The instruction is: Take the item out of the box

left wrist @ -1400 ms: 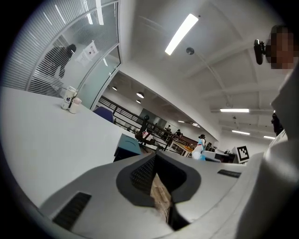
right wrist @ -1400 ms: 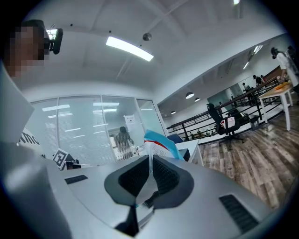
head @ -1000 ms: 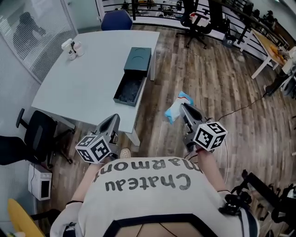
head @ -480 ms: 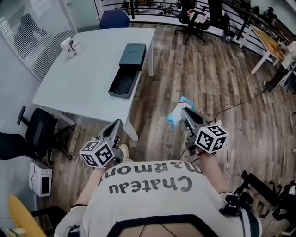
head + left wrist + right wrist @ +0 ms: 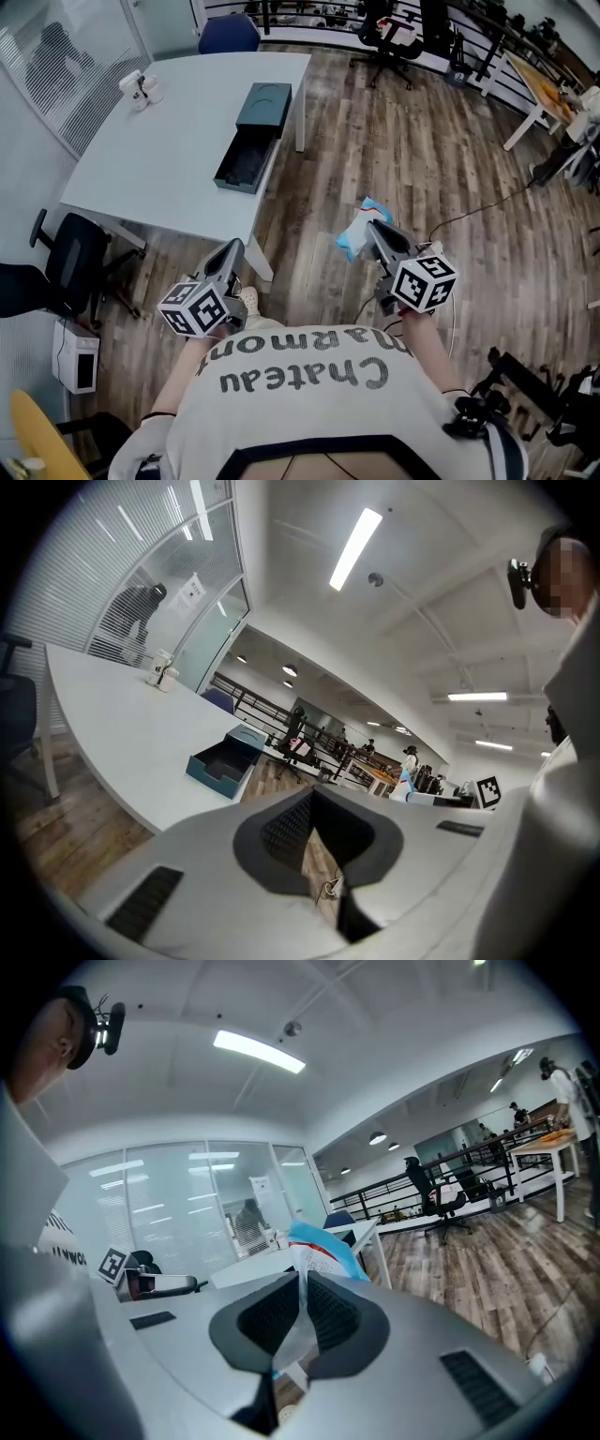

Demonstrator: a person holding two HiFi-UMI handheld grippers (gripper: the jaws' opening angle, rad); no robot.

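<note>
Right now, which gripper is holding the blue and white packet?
The right gripper, jaws clamped on the packet; the left gripper is shut on nothing.

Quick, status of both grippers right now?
Left gripper: closed, nothing between the jaws.
Right gripper: closed on the blue-and-white packet.

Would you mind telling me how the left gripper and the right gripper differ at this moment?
The right gripper is clamped on a blue-and-white packet; the left gripper has its jaws together on nothing. The left gripper sits nearer the table, the right gripper farther out over the wooden floor. Both are well clear of the open box.
</note>
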